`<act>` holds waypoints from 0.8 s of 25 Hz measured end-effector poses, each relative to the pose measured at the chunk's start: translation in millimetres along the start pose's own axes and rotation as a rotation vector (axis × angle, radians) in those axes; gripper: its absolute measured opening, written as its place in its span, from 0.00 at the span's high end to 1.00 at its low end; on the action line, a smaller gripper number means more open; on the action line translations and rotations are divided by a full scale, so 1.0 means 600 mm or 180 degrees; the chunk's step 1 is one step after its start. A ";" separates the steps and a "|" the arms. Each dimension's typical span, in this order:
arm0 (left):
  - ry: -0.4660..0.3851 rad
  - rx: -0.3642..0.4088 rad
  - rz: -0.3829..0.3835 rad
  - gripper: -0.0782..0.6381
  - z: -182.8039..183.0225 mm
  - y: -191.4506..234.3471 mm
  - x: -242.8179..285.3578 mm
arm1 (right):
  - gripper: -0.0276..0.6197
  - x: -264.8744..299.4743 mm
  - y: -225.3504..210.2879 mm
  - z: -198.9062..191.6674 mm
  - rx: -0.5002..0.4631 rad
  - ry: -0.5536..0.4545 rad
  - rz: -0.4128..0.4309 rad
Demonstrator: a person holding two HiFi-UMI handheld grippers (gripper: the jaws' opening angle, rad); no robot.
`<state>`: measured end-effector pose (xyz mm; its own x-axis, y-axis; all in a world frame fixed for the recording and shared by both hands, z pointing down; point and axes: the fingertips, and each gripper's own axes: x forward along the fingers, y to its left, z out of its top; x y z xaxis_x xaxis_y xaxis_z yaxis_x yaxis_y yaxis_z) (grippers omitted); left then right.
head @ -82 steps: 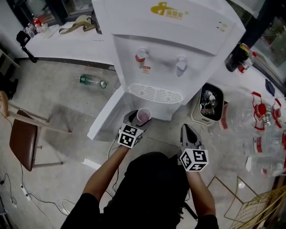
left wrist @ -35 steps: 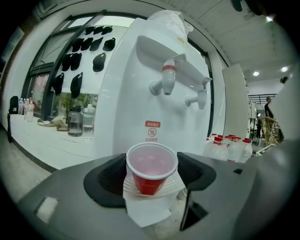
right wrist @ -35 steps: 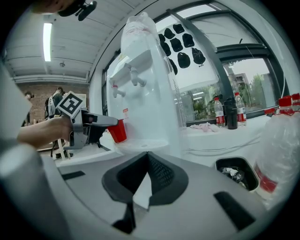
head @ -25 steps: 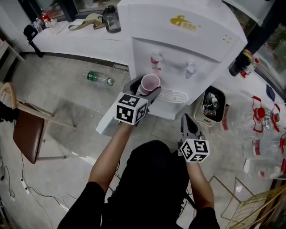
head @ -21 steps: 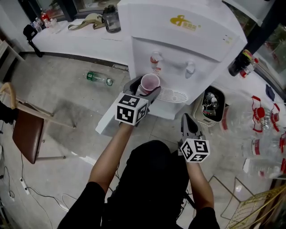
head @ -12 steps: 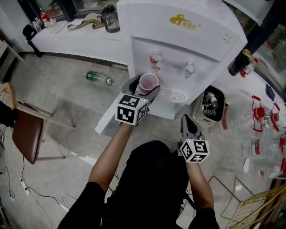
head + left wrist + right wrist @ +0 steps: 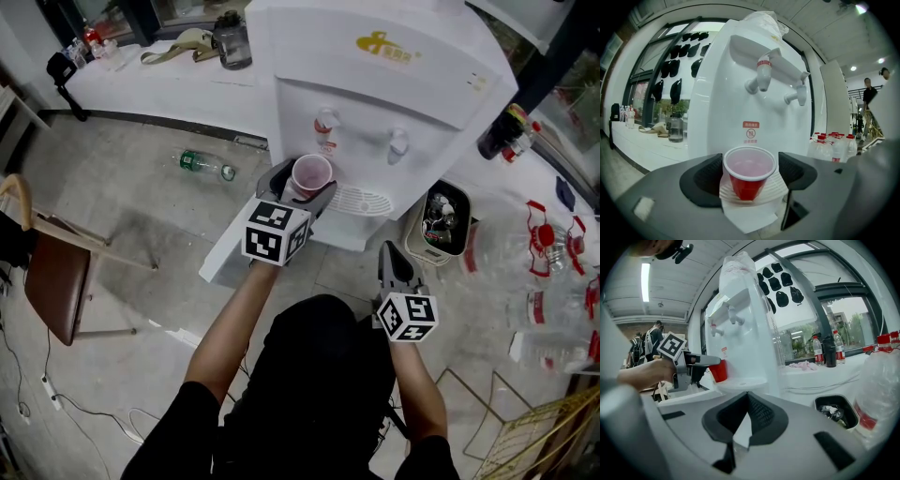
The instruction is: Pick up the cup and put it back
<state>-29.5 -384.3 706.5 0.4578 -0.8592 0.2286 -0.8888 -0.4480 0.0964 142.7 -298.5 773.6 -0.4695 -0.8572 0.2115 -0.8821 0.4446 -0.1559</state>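
A red plastic cup (image 7: 312,173) with a white rim is held upright in the air in front of the white water dispenser (image 7: 394,84), just below its red tap (image 7: 325,122). My left gripper (image 7: 302,187) is shut on the cup. In the left gripper view the cup (image 7: 750,176) sits between the dark jaw pads, and the red tap (image 7: 763,75) hangs above and a little behind it. The drip tray (image 7: 361,200) lies to the cup's right. My right gripper (image 7: 388,253) is held low near my body, shut and empty; its jaws meet at the tips in the right gripper view (image 7: 742,416).
A green bottle (image 7: 202,165) lies on the floor at left and a brown chair (image 7: 52,281) stands further left. A small waste bin (image 7: 438,220) sits right of the dispenser. Large water bottles (image 7: 553,272) and a wire rack (image 7: 534,431) crowd the right side.
Since 3.3 s ago my left gripper has lifted the cup from low in front of the drip tray up to the red tap. Over the last second it has barely moved. The right gripper stays put.
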 end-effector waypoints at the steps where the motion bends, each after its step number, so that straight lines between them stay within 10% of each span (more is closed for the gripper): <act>1: -0.0009 0.0000 0.0001 0.40 0.001 0.000 -0.001 | 0.97 0.000 -0.001 0.000 -0.0001 0.0002 -0.0006; 20: -0.0463 0.0018 -0.0136 0.46 0.061 -0.056 -0.162 | 0.97 0.012 0.017 0.042 -0.0052 -0.0084 0.0050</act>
<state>-43.6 -294.8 645.6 0.4935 -0.8659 0.0815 -0.8686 -0.4858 0.0976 131.3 -306.6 749.4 -0.4822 -0.8566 0.1837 -0.8752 0.4620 -0.1432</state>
